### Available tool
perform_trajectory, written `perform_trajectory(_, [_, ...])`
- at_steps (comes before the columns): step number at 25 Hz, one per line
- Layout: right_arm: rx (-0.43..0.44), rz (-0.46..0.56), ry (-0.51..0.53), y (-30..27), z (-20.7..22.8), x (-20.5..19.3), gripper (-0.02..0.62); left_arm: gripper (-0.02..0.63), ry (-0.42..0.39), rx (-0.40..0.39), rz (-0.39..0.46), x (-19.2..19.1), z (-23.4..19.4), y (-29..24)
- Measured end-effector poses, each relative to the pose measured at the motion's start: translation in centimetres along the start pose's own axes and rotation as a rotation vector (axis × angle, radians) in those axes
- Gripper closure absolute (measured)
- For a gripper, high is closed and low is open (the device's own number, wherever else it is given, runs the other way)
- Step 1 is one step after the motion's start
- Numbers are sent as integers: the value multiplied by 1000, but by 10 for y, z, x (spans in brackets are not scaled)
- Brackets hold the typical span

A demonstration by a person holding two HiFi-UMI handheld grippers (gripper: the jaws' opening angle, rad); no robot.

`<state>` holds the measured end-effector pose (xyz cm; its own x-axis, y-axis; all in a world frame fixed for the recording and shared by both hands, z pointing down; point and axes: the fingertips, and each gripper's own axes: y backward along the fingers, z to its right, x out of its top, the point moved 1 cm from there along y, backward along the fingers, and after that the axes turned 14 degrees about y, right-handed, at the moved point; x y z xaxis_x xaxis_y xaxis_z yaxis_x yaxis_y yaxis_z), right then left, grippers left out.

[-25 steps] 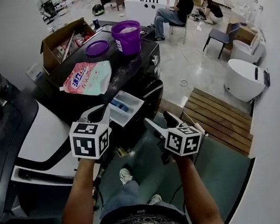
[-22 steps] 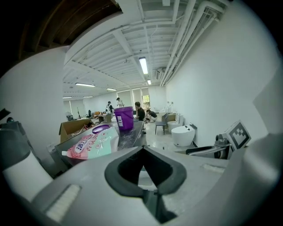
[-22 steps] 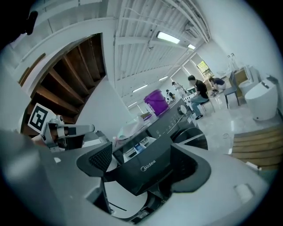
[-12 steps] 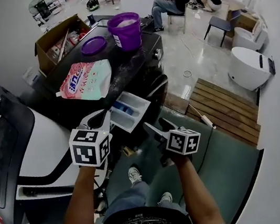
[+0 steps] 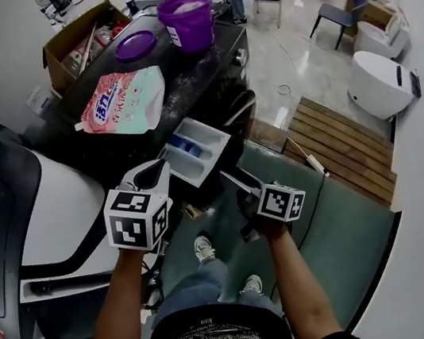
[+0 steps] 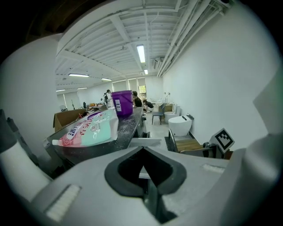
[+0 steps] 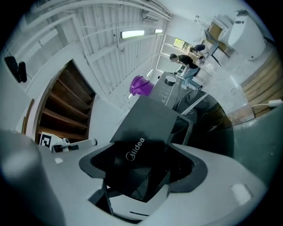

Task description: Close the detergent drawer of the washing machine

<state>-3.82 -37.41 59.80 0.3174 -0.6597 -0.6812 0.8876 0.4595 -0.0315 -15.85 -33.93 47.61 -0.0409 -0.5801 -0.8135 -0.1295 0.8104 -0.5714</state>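
Head view: the washer [image 5: 205, 77] stands ahead of the person, dark, and its flat top serves as a worktop. On that worktop lie a detergent bag [image 5: 122, 101], a purple lid [image 5: 135, 45] and a purple bucket [image 5: 187, 17], with a cardboard box [image 5: 63, 49] at the far left corner. The drawer [image 5: 193, 153] juts out of the washer's front, fully open. Its white tray faces up, with blue showing in one compartment.

The left claw [image 5: 154, 170] is just to the left of the drawer, near its outer corner. The right claw [image 5: 228, 178] points at the drawer's front from below and to the right. It is close to the front, but contact cannot be made out. Below both claws lie a green mat [image 5: 344, 239] and the person's shoes.

Left gripper view: the left claw [image 6: 143, 148] is clenched, tips together, with nothing between them. Just past the tips lies the drawer's pale edge [image 6: 140, 141]. The bag [image 6: 88, 130] and the bucket [image 6: 122, 102] are farther along the worktop.

Right gripper view: the right claw [image 7: 139, 143] is released, jaws apart. The drawer's dark front [image 7: 146, 119], printed "Midea", fills the gap between them, and the bucket [image 7: 141, 86] shows above.
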Motion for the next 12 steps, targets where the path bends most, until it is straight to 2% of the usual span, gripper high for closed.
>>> perform_trajectory(4, [72, 42, -86, -3, -2, -2, 222, 606, 3, 11, 0, -2, -8, 3])
perform_trajectory(12, [149, 83, -200, -8, -3, -5, 227, 606, 13, 29, -6, -6, -21, 6])
